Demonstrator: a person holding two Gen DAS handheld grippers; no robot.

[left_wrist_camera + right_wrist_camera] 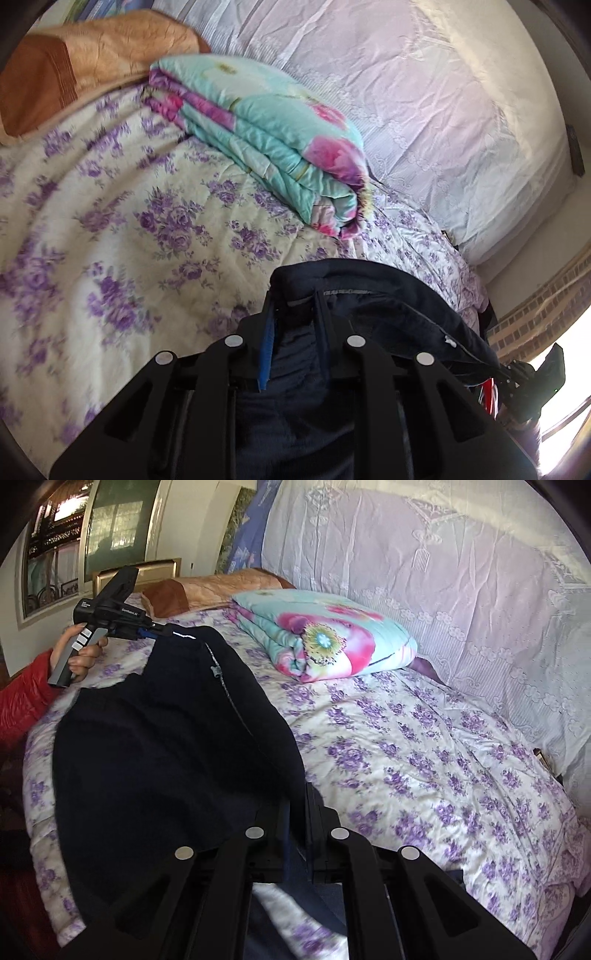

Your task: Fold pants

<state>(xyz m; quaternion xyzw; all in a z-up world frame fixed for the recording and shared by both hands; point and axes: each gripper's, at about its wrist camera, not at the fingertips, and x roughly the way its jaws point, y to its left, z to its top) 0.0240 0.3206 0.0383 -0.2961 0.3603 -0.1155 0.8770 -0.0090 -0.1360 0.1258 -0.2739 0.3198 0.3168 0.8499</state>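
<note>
Dark navy pants [166, 738] hang stretched between my two grippers above the bed. My left gripper [295, 306] is shut on the waistband edge of the pants [369, 291]; it also shows from outside in the right wrist view [159, 633], held by a hand in a red sleeve. My right gripper [297, 805] is shut on the other end of the pants, whose cloth runs down between its fingers. The right gripper also shows at the right edge of the left wrist view [517, 373].
The bed has a cream quilt with purple flowers [424, 757]. A folded turquoise and pink floral blanket [325, 638] lies at the back. An orange-brown pillow [92, 55] lies at the head. A white lace curtain [443, 572] hangs behind the bed.
</note>
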